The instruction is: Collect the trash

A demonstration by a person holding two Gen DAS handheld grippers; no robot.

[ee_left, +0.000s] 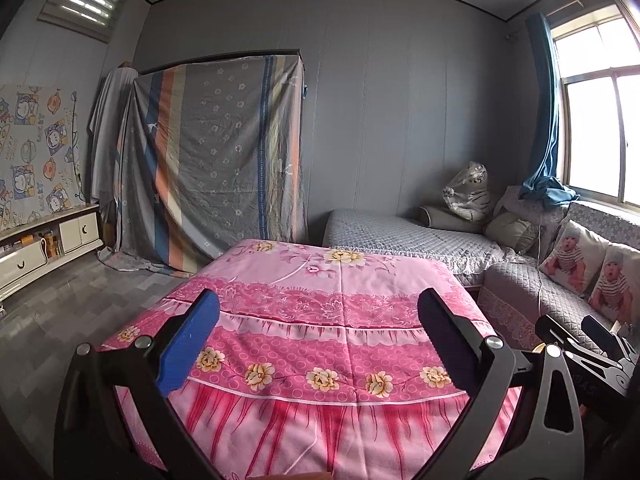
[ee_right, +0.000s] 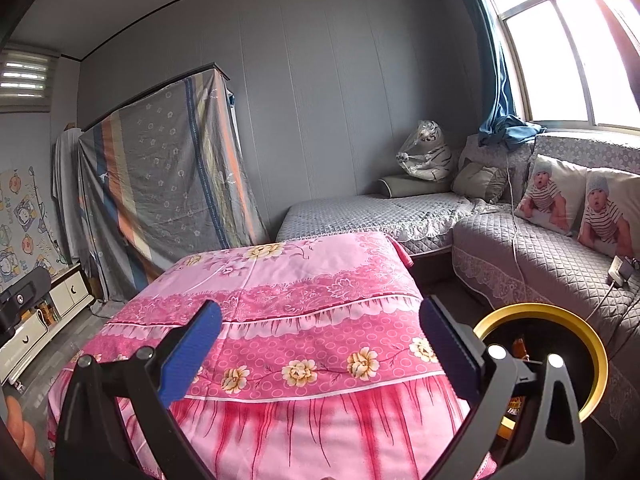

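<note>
My left gripper is open and empty, held above the near part of a table draped in a pink flowered cloth. My right gripper is open and empty over the same cloth. A black bin with a yellow rim stands on the floor to the right of the table, partly hidden behind my right finger. The right gripper also shows at the right edge of the left wrist view. No loose trash shows on the cloth.
A grey quilted sofa with baby-print cushions runs along the right under the window. A cloth-draped wardrobe stands at the back. A low white cabinet is on the left. A charger and cable lie on the sofa.
</note>
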